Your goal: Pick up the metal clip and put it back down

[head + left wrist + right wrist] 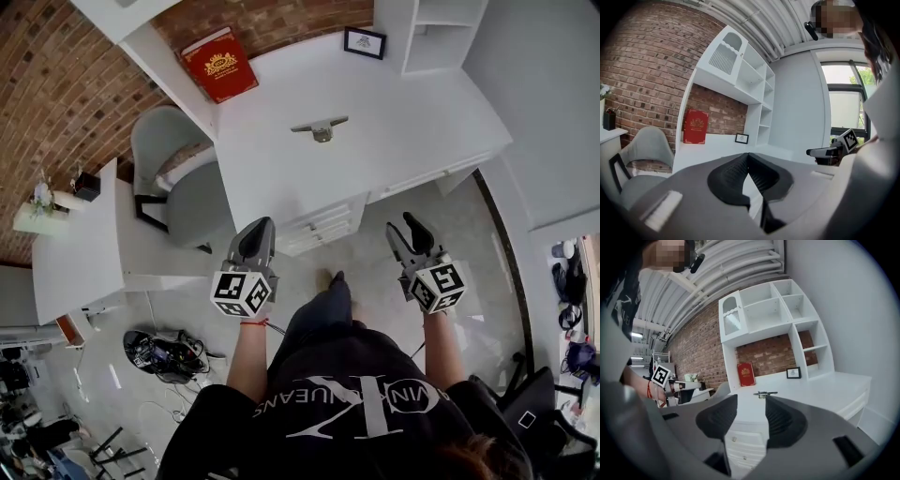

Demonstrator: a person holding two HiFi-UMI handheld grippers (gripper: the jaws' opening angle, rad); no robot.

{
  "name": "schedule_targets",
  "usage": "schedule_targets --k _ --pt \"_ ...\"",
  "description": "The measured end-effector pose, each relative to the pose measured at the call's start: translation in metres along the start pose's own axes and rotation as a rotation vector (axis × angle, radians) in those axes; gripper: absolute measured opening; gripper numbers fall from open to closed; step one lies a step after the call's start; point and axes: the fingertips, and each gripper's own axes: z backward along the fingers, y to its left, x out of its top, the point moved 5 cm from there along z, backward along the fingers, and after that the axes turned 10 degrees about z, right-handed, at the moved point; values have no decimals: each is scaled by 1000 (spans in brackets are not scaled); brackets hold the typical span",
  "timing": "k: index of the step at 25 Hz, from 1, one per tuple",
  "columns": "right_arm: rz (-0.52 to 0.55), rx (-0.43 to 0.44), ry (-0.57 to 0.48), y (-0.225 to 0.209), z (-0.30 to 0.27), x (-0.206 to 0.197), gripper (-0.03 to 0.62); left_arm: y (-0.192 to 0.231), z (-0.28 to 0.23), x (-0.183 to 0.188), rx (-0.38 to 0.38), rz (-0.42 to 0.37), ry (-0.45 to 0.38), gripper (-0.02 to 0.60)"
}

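Metal clip (320, 128) lies untouched mid-table (422, 122), well back from the front edge. Right tongs (403, 227) gape empty, left tongs (261, 228) are pinched together on nothing, both short of that edge. Pick-up and put-down all to come.

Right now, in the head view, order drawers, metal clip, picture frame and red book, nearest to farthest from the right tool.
1. Drawers, desk front, facing the right tool.
2. Metal clip, mid-desk.
3. Picture frame, back.
4. Red book, back left.
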Motion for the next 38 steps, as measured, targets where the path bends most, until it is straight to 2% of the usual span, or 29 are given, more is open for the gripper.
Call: schedule_targets --k 5,13,18,27,31,38 --pt "10 41 4 -18 -39 0 153 15 -32 6 47 -42 -37 9" --pt "67 108 39 -51 -111 21 153 36 -99 34 23 -9 -62 11" --pt "85 154 70 -63 -156 28 153 53 -126 37 17 29 -50 11" --pt "172 239 130 -64 -229 26 153 95 -152 41 74 66 -55 11" --pt "212 294 193 -59 -250 21 153 102 -160 38 102 87 -46 11" --pt "375 430 268 -65 -292 11 153 103 -172 35 188 134 -63 11"
